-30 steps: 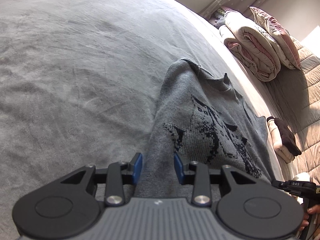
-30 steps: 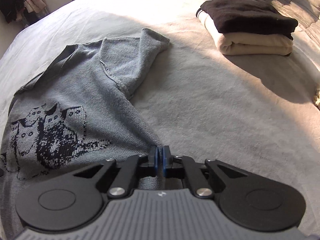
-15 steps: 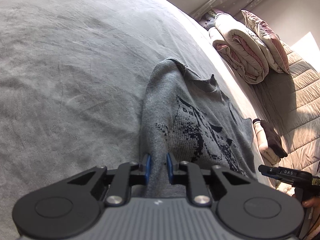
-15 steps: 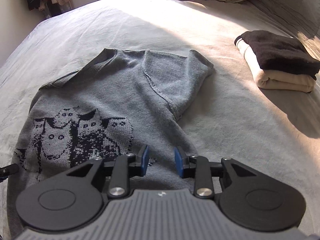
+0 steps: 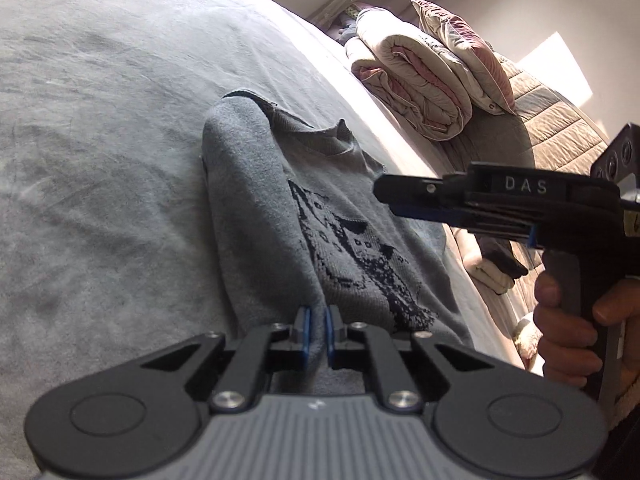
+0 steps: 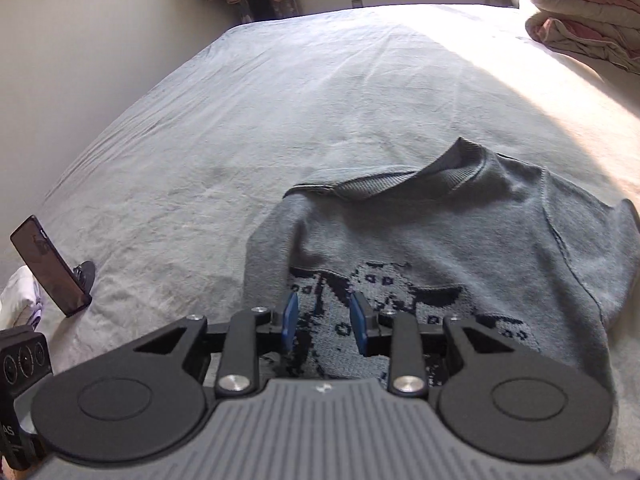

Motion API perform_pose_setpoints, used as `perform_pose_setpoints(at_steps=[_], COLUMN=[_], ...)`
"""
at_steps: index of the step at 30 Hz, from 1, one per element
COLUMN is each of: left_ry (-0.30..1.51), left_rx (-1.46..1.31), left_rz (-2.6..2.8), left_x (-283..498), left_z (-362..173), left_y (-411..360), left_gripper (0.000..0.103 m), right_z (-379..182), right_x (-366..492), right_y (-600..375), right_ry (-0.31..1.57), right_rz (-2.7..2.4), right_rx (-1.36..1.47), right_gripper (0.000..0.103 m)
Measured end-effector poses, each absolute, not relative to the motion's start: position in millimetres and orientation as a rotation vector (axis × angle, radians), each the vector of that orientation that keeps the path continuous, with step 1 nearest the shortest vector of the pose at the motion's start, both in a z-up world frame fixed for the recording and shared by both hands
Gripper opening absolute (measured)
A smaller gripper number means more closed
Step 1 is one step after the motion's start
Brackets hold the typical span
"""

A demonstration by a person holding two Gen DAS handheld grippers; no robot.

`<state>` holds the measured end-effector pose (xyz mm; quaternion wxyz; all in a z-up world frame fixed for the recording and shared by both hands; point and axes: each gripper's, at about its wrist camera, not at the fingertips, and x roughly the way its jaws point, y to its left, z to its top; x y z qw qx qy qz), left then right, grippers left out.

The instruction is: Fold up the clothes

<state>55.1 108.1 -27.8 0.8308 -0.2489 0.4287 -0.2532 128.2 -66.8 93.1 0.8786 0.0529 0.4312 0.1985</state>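
Raised letters "DAS" stood on the side of the right claw (image 5: pixel 424 194); no other text was legible.

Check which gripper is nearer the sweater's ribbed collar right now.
Right. The right gripper hangs open over the cat print, just below the ribbed collar. The left gripper is shut on the sweater at its hem, farthest from the collar.
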Motion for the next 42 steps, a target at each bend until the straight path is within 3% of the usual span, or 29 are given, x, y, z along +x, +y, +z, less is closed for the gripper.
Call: perform_pose_setpoints(at_steps=[12,14,15,22,27,30,34,42], left_ry=[0.948,0.95,0.95,0.933,0.935,0.919,0.866,0.995], left_rx=[-0.55,-0.555,-0.557,-0.609,-0.602,-0.595,-0.714,-1.039], left_rz=[-0.541,-0.534,-0.529,-0.489,-0.438,-0.388,-0.371,-0.429], left_x=[60.8,61.8,62.2,67.0,73.1,72.4,78.6,106.1], left_z=[-35.9,-36.7,-36.9,-39.1,-45.5,-47.3,-50.7,-74.1], left_y=[105.5,107.5,108.8,125.2,133.9,144.5,152.4,128.7], left_gripper=[0.008,0.008,0.008,0.01,0.023,0.024,0.036,0.04], right_z=[51.1,42.2,38.5,8.4,-12.6,-31.4,-28.0,-32.8], right_x=[158.6,160.3,160.7,160.2,155.9,146.5,154.2,158.8], right_y=[3.9,2.3,-5.2,-89.8,-128.7,-140.6,-148.1,-165.6], right_ry=[0.931,0.92,0.912,0.867,0.765,0.676,0.693,0.715], right_rz=[0.466,0.445,0.427,0.322,0.34,0.387,0.419,0.396], right_rx=[-0.091,-0.125,-0.1,0.368,0.492,0.515,0.54,0.63], right_gripper=[0.033,0.007,0.006,0.005,0.005,0.004,0.004,0.0])
